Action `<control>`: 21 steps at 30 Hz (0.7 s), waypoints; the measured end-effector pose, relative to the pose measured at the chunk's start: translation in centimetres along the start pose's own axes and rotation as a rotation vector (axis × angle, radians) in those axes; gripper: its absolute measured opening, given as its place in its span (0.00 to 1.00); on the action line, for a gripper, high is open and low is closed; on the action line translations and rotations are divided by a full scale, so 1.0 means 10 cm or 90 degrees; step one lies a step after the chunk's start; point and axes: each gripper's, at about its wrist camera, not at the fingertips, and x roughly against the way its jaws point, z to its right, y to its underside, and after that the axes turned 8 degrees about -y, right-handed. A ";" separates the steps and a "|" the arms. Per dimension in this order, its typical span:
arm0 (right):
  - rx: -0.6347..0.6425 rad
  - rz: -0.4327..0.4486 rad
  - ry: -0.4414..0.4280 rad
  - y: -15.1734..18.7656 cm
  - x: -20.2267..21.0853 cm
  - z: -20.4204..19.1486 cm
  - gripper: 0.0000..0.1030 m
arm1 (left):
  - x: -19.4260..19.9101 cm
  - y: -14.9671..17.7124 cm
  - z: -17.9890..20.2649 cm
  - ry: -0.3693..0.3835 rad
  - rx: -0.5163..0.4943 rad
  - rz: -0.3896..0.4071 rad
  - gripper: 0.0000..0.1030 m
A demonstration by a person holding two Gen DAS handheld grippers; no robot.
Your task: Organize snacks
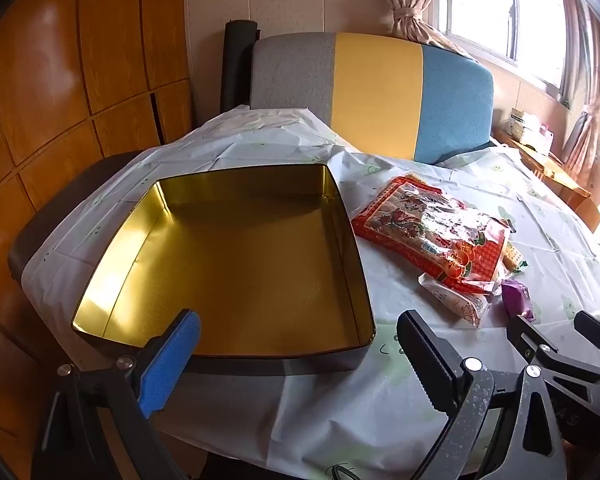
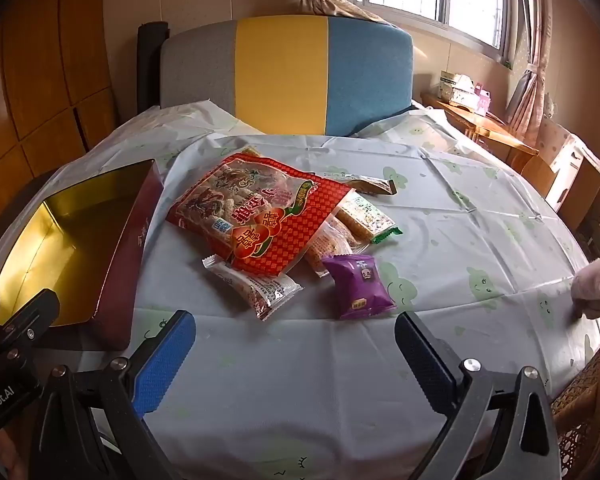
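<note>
An open square tin (image 1: 236,256) with a gold inside lies empty on the left of the table; its dark red wall (image 2: 128,248) shows in the right wrist view. To its right lies a pile of snacks: a big red bag (image 2: 256,216) (image 1: 432,232), a clear white packet (image 2: 256,286) (image 1: 456,300), a purple packet (image 2: 358,286) (image 1: 518,300), an orange packet (image 2: 332,246), a green-edged packet (image 2: 370,216) and a brown packet (image 2: 374,185). My left gripper (image 1: 300,352) hangs open over the tin's near edge. My right gripper (image 2: 296,354) stands open just short of the snacks, holding nothing.
A pale printed cloth (image 2: 440,216) covers the round table. A grey, yellow and blue chair back (image 2: 284,76) stands behind it. A rattan chair (image 2: 592,392) with a pink fluffy thing (image 2: 596,284) sits at the right edge. Wooden cupboards (image 1: 60,80) line the left.
</note>
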 end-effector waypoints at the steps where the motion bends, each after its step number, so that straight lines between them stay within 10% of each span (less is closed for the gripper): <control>1: 0.000 0.000 0.000 0.00 0.00 0.00 0.99 | 0.01 0.00 0.01 -0.002 -0.001 0.003 0.96; 21: 0.014 0.020 0.001 -0.08 0.01 0.01 0.99 | 0.01 -0.04 0.00 0.011 0.003 -0.005 0.96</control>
